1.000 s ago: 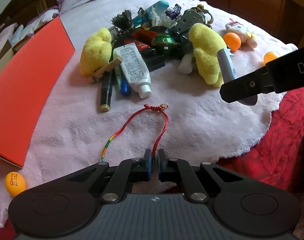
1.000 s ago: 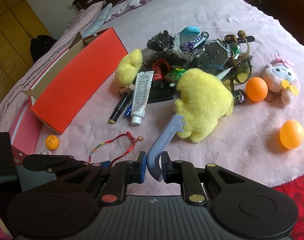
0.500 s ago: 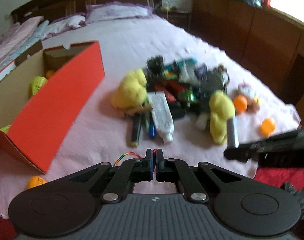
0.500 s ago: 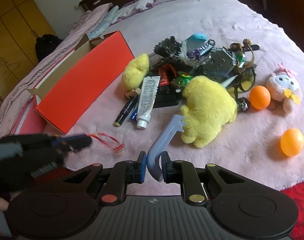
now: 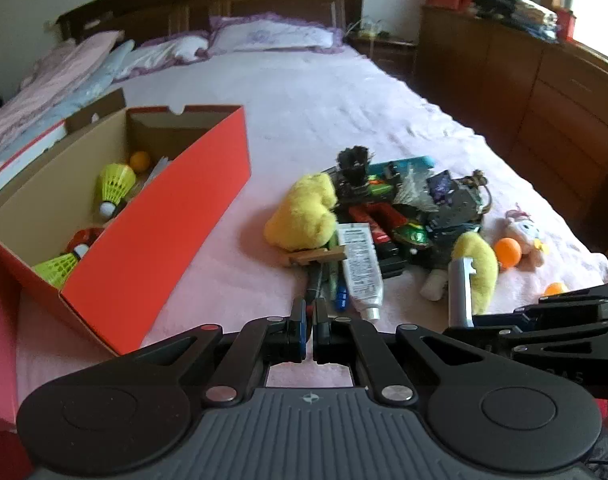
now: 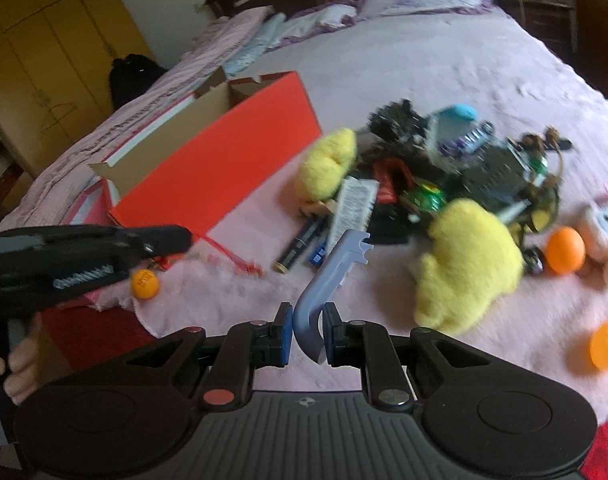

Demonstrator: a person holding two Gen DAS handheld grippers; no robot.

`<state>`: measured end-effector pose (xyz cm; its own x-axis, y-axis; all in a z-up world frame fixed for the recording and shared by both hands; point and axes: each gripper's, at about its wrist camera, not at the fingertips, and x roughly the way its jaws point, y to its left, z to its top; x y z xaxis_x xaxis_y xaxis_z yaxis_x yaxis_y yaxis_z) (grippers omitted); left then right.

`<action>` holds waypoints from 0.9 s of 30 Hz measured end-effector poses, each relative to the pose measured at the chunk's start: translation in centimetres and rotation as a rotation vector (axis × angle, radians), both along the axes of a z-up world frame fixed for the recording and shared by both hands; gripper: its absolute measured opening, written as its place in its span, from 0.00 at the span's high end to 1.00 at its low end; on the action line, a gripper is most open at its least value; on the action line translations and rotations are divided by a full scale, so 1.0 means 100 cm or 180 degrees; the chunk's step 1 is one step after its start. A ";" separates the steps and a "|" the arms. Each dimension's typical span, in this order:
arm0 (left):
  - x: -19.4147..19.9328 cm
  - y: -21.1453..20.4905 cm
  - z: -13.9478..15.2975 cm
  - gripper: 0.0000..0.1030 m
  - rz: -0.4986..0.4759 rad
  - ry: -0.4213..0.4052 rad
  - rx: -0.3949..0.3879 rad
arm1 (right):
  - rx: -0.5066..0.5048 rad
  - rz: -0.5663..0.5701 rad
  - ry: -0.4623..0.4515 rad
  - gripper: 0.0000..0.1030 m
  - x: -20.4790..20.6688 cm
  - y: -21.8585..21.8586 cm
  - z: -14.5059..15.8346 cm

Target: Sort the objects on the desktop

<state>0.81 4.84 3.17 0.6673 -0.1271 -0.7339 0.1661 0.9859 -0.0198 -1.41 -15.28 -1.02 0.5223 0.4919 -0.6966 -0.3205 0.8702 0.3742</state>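
While the left gripper pinches a red cord that dangles near the orange box, the right gripper clamps a grey hook near the clutter pile on the bed.

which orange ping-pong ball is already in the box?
The small orange ping-pong ball at the far end of the open orange cardboard box, behind the upright yellow shuttlecock. The other orange balls lie outside on the pink blanket.
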 end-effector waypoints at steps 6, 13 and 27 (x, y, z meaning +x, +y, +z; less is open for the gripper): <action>0.011 0.013 0.002 0.95 0.0223 0.0012 -0.0026 | -0.0031 0.0192 -0.0119 0.83 0.020 0.017 0.015; 0.025 0.032 0.014 0.95 0.0428 -0.0080 -0.0056 | -0.0086 0.0400 -0.0292 0.83 0.043 0.043 0.037; 0.047 0.064 0.050 0.95 0.0584 -0.0341 -0.0064 | -0.0098 0.0637 -0.0472 0.83 0.080 0.087 0.068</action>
